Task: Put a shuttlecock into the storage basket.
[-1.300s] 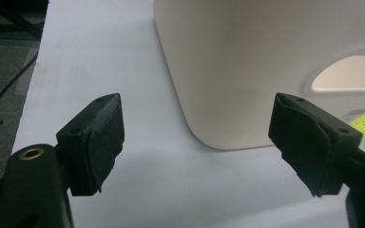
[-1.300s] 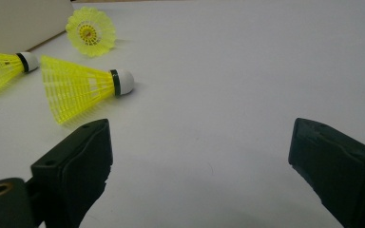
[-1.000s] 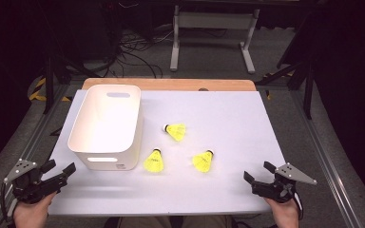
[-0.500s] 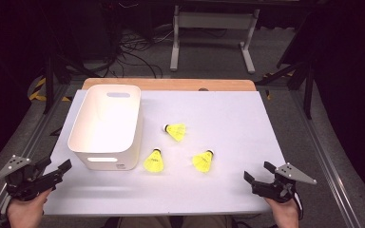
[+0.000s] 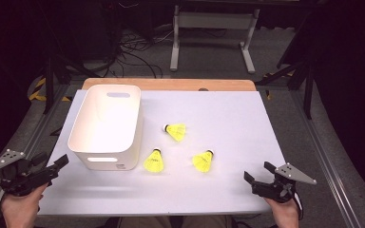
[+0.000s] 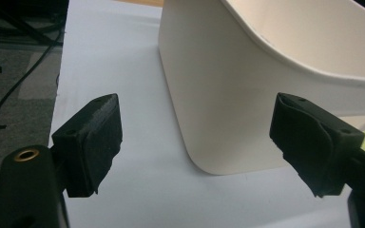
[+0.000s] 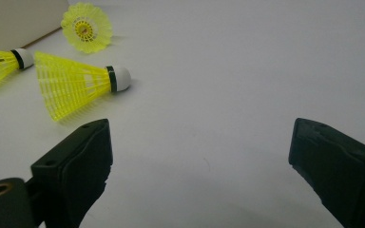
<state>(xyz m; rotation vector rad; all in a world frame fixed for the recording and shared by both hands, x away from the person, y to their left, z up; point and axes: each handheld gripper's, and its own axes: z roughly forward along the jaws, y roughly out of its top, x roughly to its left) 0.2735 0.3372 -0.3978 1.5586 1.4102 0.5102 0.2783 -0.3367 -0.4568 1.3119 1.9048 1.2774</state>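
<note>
- My left gripper [image 5: 59, 164] has slid back and outward to the table's near-left corner, jaws spread wide, holding nothing; the white basket [image 5: 105, 126] sits just ahead of it.
- My right gripper [image 5: 259, 173] hasn't moved, jaws wide and empty.
- Nearest shuttlecock [image 7: 78, 85] lies ahead-left of my right gripper, two more shuttlecocks beyond.
- I'd say nothing's picked yet.

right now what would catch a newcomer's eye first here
Three bright yellow plastic shuttlecocks lie loosely grouped mid-table on the pale sheet, beside a tall white plastic bin standing left of them. Near the front corners wait the left gripper and right gripper, black fingers spread, holding nothing.
</note>
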